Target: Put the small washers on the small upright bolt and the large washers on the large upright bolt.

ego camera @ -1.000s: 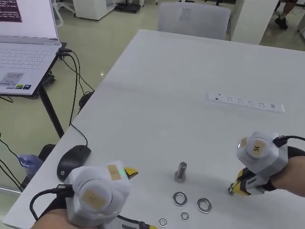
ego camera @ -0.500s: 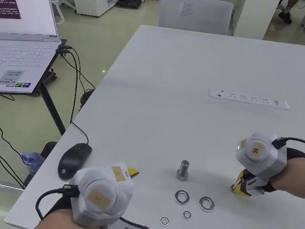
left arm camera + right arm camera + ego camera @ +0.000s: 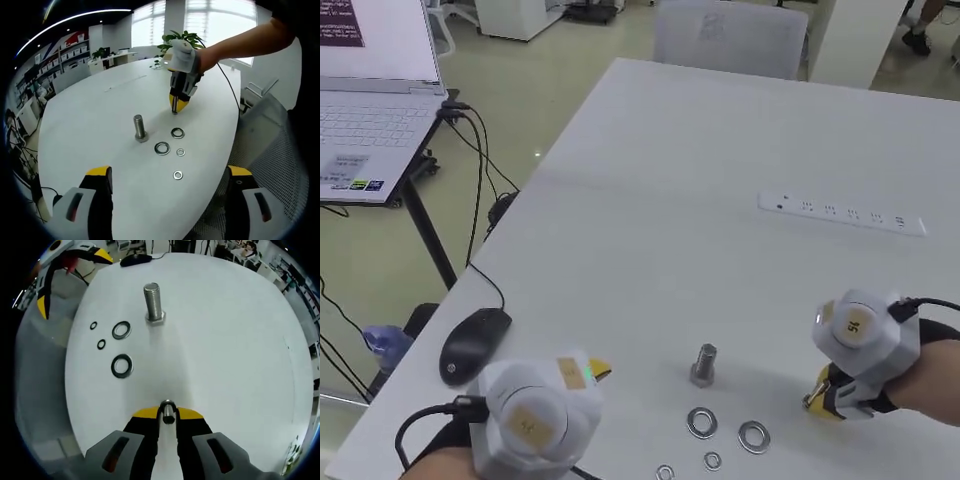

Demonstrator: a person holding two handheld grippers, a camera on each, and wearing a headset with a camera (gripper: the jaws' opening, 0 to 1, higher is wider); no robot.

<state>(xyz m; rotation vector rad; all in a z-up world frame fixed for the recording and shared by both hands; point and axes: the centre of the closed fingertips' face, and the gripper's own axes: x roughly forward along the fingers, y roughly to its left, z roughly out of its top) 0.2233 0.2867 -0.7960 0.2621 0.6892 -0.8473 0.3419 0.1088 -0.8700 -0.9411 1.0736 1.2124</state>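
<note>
right claw (image 3: pixel 167 416) pinches the small bolt (image 3: pixel 167 409); left claw (image 3: pixel 169 172) spread wide; large bolt (image 3: pixel 153 302) and washers (image 3: pixel 122 330) near the front edge of the surface (image 3: pixel 720 200).

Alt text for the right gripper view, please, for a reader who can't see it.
The right gripper is shut on a small bolt over a white table. Ahead stands a large bolt, upright, with two large washers and two small washers lying loose to its left in the picture.
</note>
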